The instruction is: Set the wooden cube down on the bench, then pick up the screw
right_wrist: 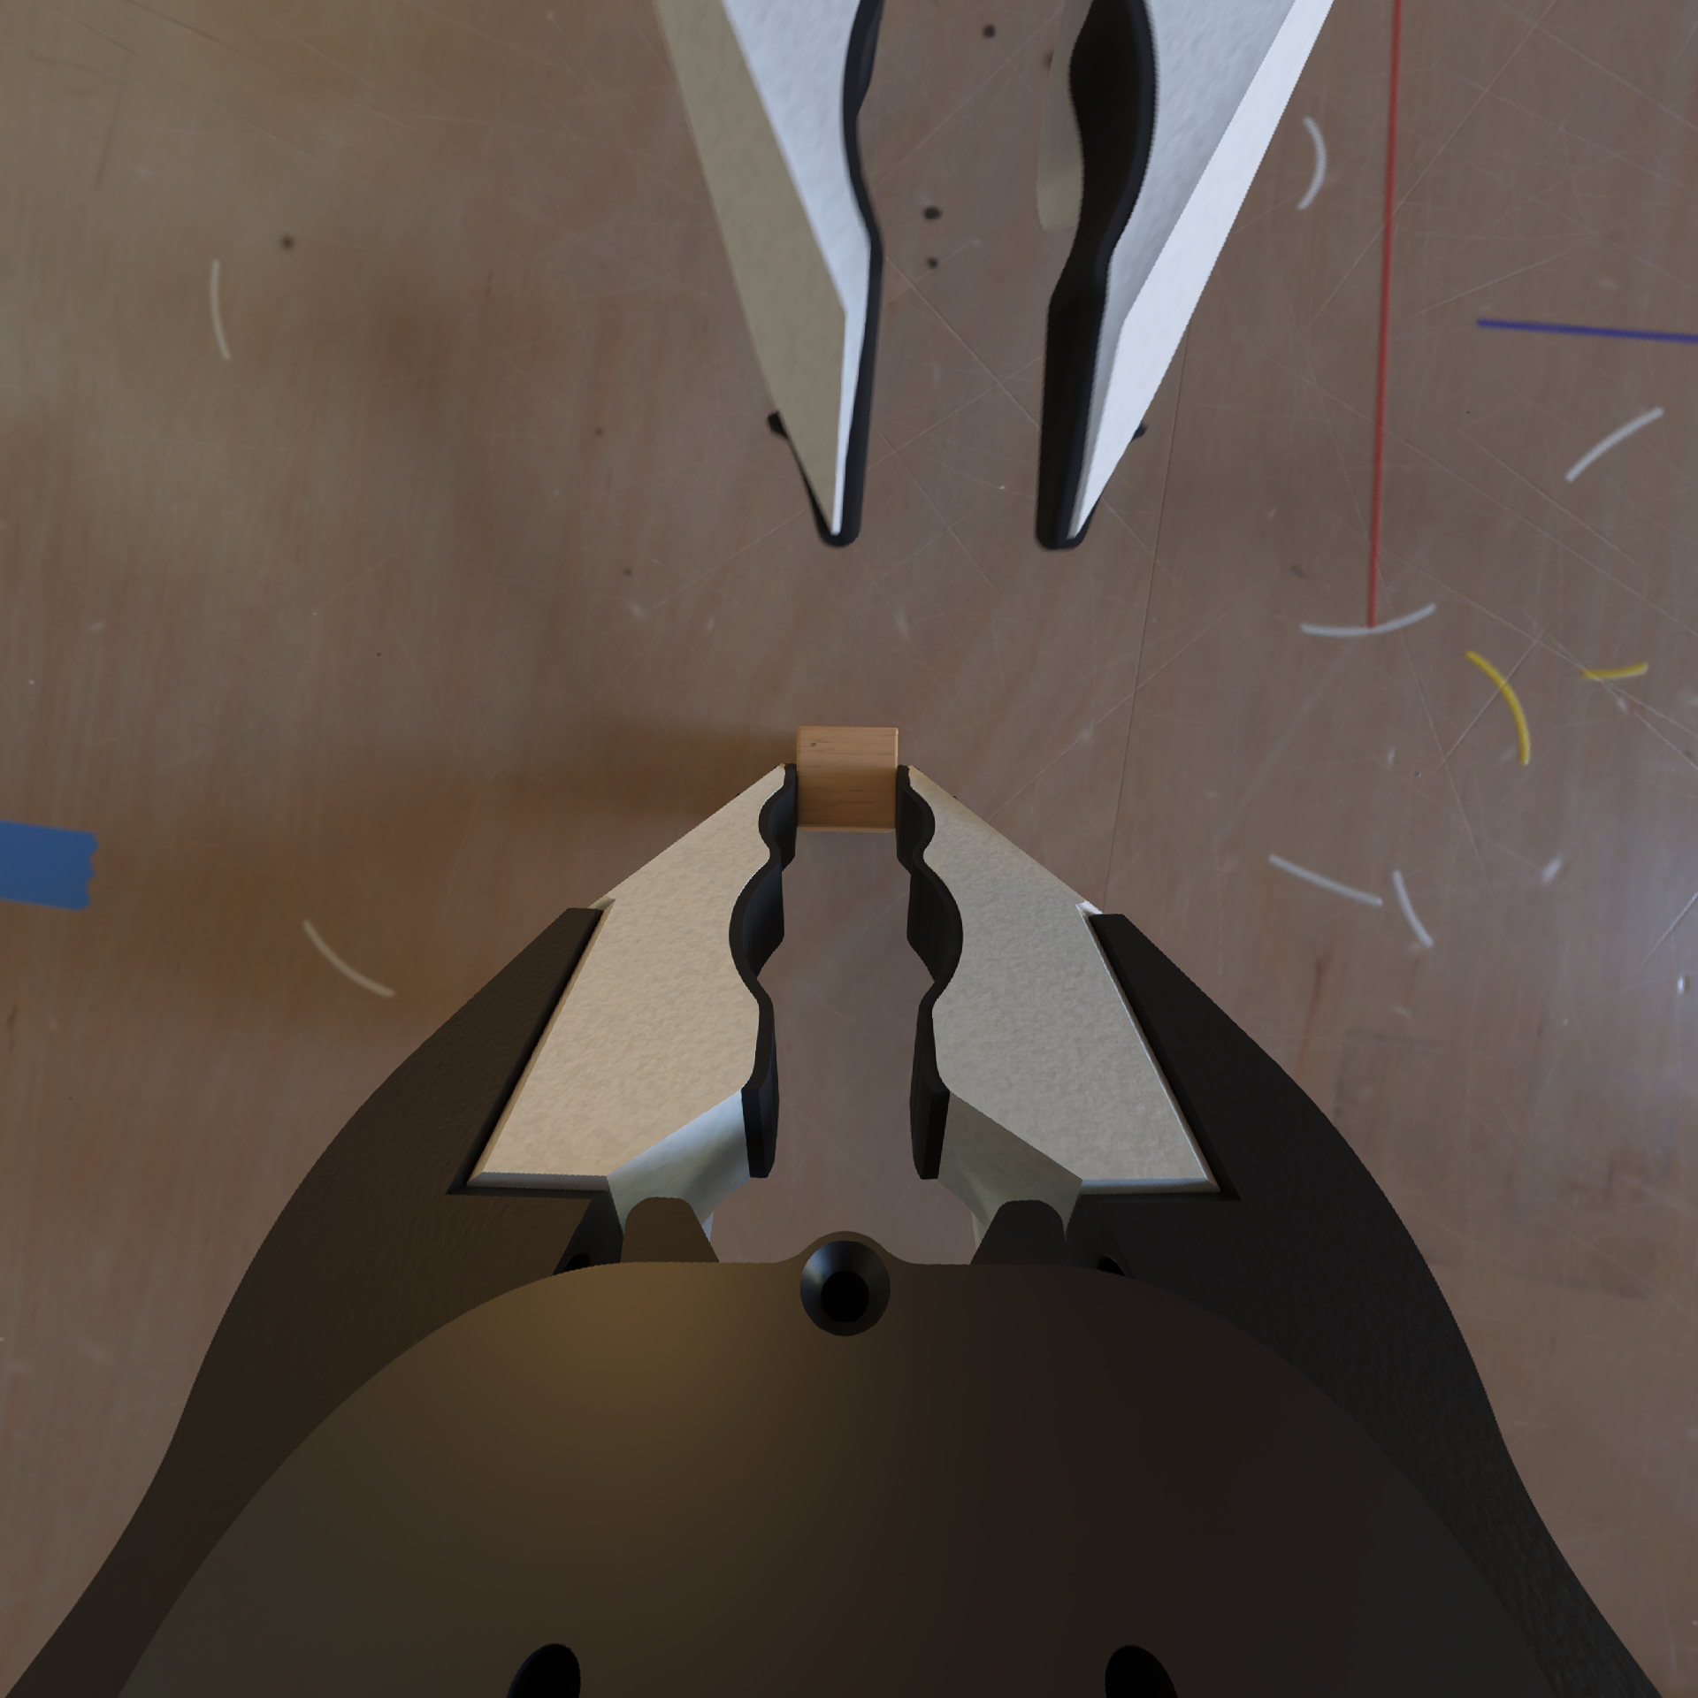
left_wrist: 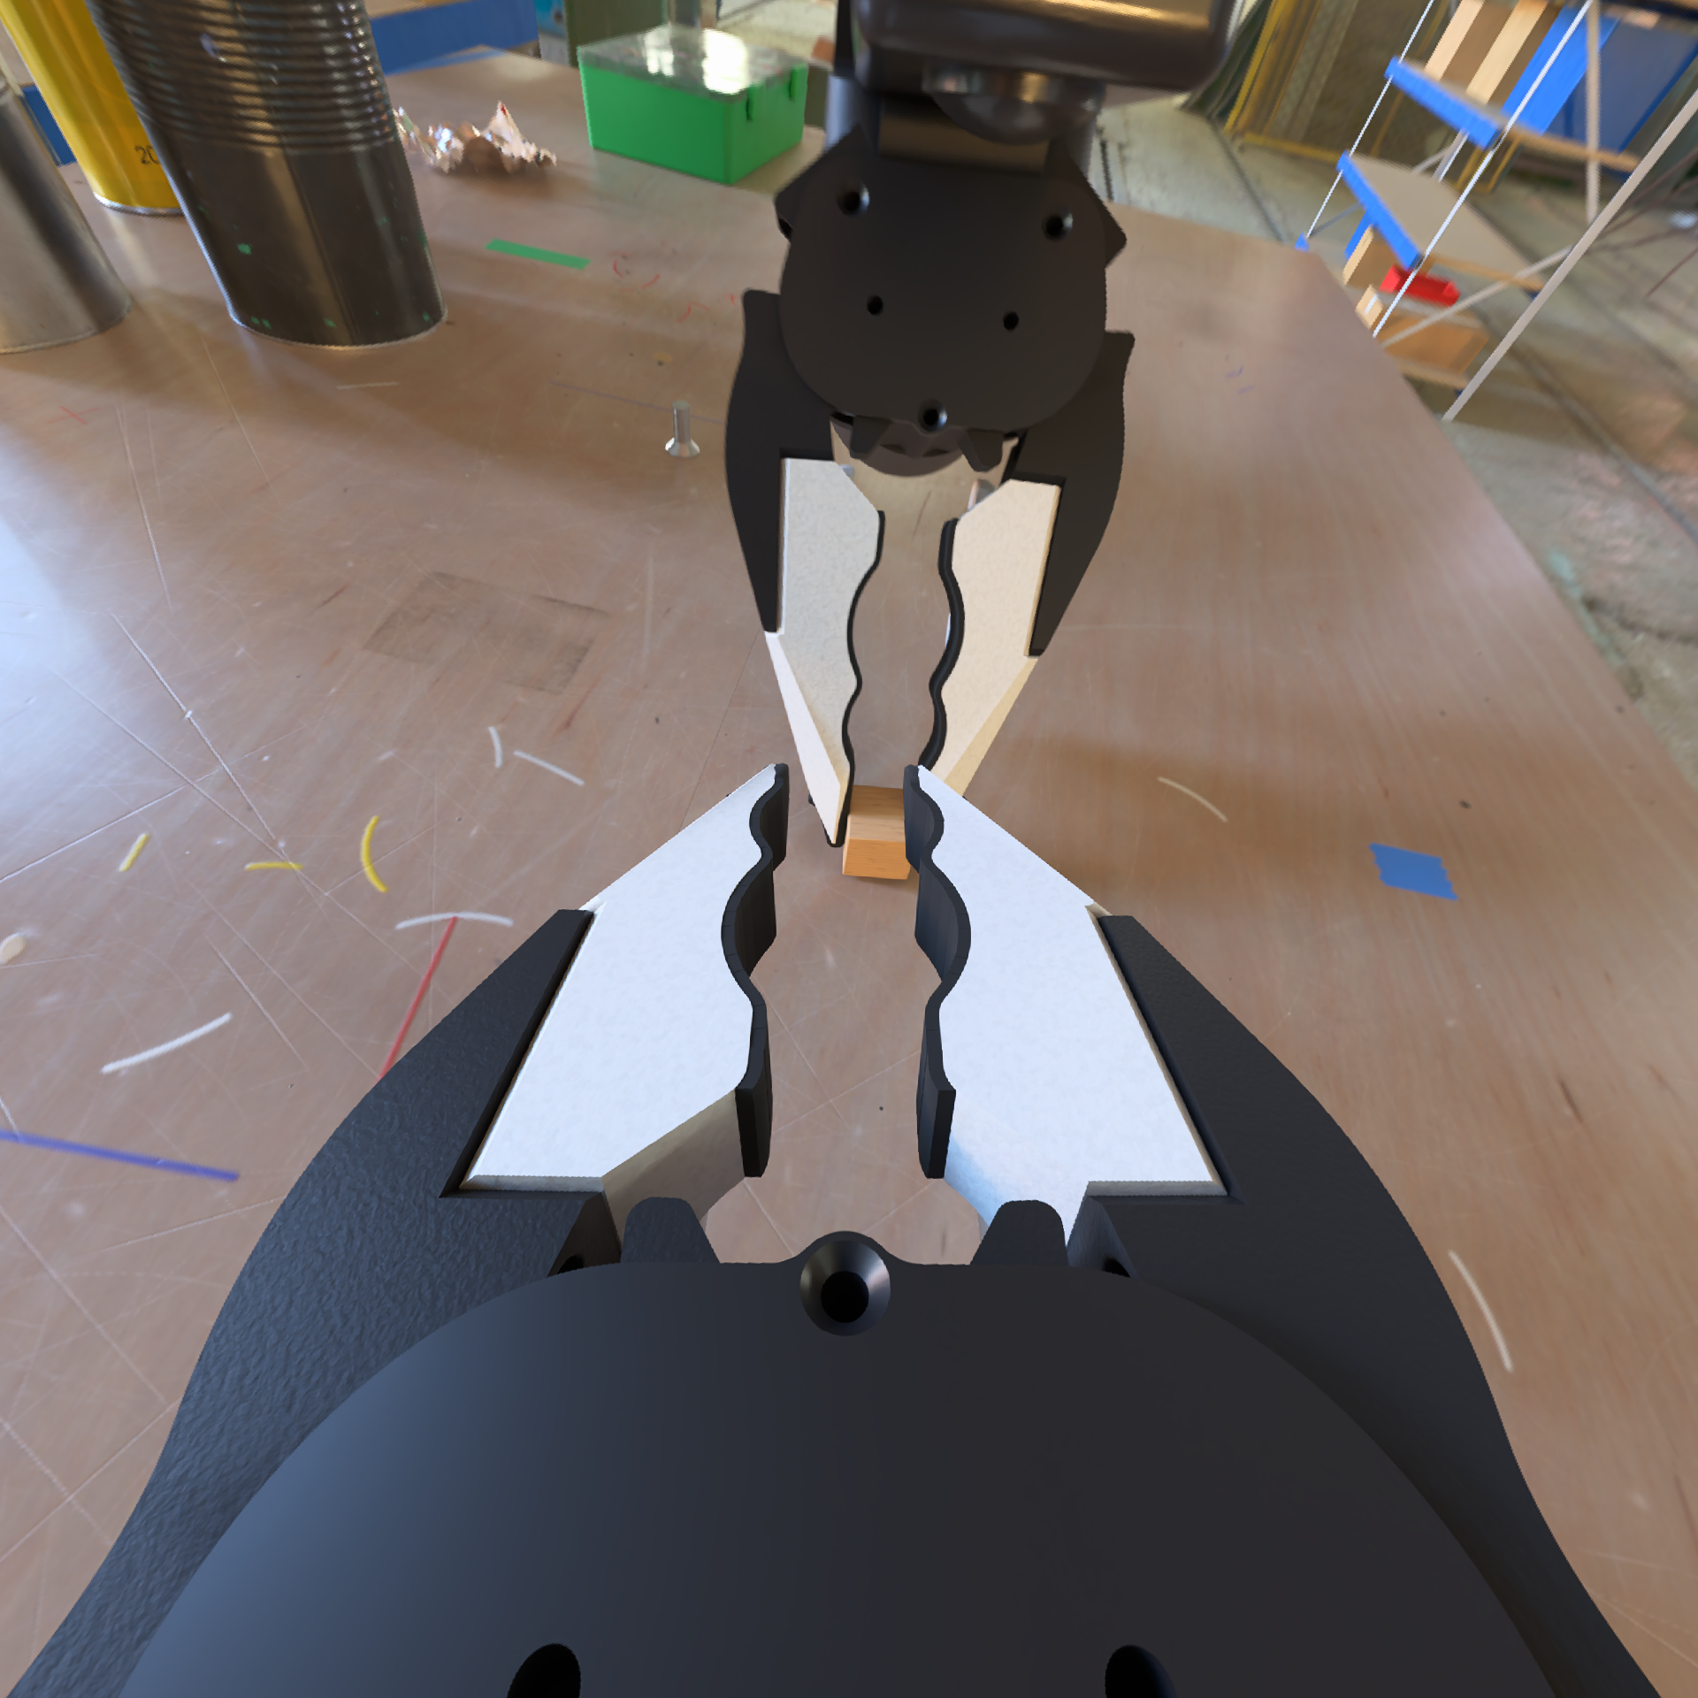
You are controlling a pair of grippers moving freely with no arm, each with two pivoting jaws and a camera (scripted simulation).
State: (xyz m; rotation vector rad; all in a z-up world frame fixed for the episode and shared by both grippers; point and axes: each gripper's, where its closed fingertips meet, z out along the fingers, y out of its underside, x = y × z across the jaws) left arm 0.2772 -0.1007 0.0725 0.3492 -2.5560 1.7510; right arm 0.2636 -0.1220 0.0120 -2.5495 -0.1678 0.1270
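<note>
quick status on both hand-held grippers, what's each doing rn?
Left hand-held gripper: open, holding nothing, just short of the wooden cube.
Right hand-held gripper: closed on the wooden cube, low at the bench.

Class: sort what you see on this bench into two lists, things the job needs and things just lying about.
Belongs to the job:
wooden cube, between the right tool's fingertips
screw, standing on the bench
left tool, open

Just lying about:
green box
metal cans
crumpled foil
blue tape
</note>
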